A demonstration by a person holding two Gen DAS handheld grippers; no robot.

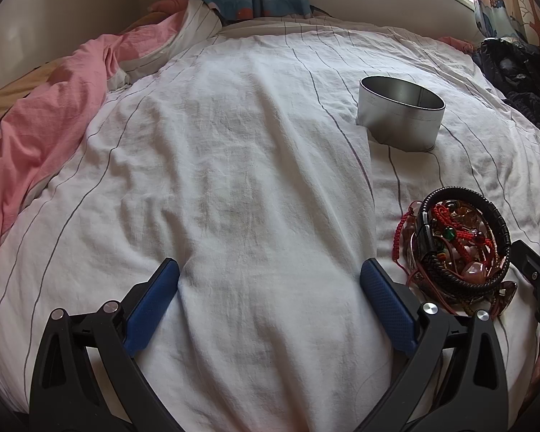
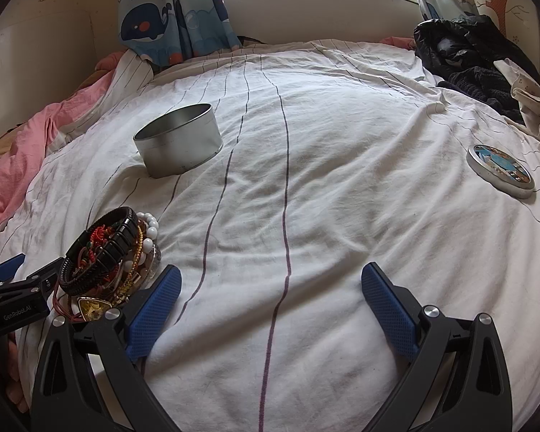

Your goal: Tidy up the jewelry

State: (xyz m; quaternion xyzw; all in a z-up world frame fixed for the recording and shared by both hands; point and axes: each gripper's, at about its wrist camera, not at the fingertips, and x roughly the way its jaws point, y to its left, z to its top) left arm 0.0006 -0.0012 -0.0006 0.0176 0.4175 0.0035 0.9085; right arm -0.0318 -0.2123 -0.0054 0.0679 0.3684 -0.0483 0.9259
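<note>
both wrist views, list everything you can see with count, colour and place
tin: one, silver, open, empty as far as shows, standing on the sheet beyond the jewelry
tin lid: one, blue picture on top, flat on the sheet at the right
jewelry pile: one heap, black, red, white and gold bracelets, between the two grippers
sheet: one, white with thin dark stripes
pink bedding: one, far left
curtains: blue whale print, below the window
dark clothes: one heap, far right
left gripper: black, blue fingers, open, empty
right gripper: same, open, empty
</note>
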